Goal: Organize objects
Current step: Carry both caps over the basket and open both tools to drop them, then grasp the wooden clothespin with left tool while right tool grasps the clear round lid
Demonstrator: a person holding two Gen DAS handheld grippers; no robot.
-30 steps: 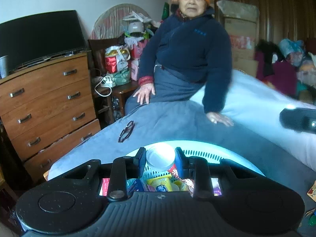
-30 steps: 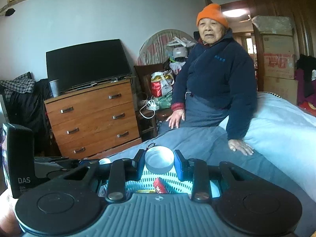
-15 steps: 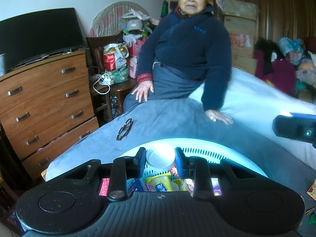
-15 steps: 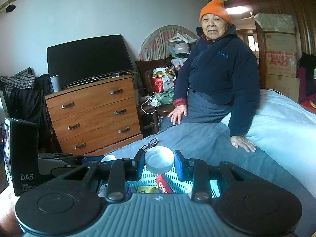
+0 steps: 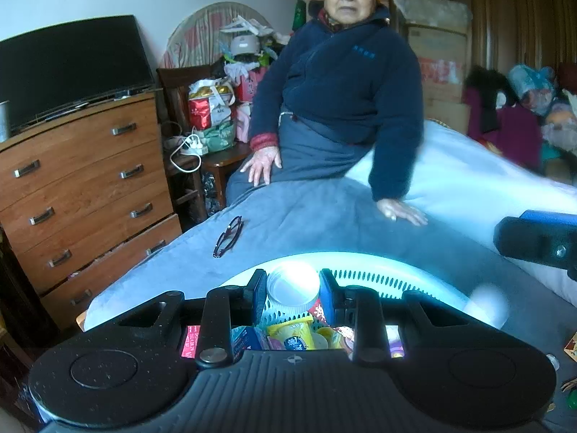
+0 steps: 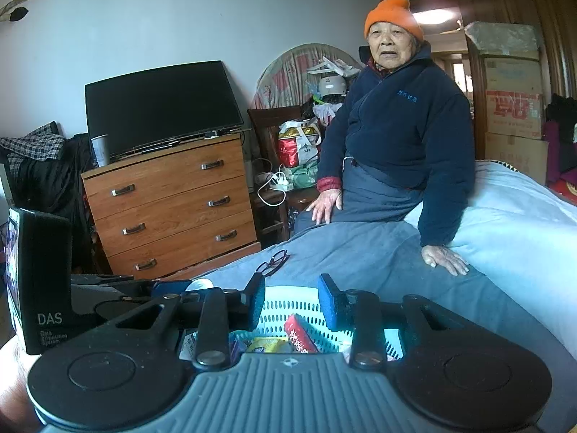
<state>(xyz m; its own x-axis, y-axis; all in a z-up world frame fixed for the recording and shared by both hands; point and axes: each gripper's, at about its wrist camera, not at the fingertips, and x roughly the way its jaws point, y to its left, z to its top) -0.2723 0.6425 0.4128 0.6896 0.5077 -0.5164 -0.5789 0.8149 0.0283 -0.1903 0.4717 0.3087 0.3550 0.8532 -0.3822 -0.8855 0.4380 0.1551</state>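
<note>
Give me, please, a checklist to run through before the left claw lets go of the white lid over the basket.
1. Left claw shut on the white lid: ok.
2. Lid held above the basket: ok.
3. Free spot among the snack packets underneath: cannot tell.
4. Right claw open and empty: ok.
5. Glasses lying apart from the basket: ok.
6. Seated person's hand away from the basket: ok.

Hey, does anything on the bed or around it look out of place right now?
A pair of glasses lies loose on the grey blanket, beside the basket, where it could be knocked. The dresser's bottom drawer also sits askew, slightly open.
</note>
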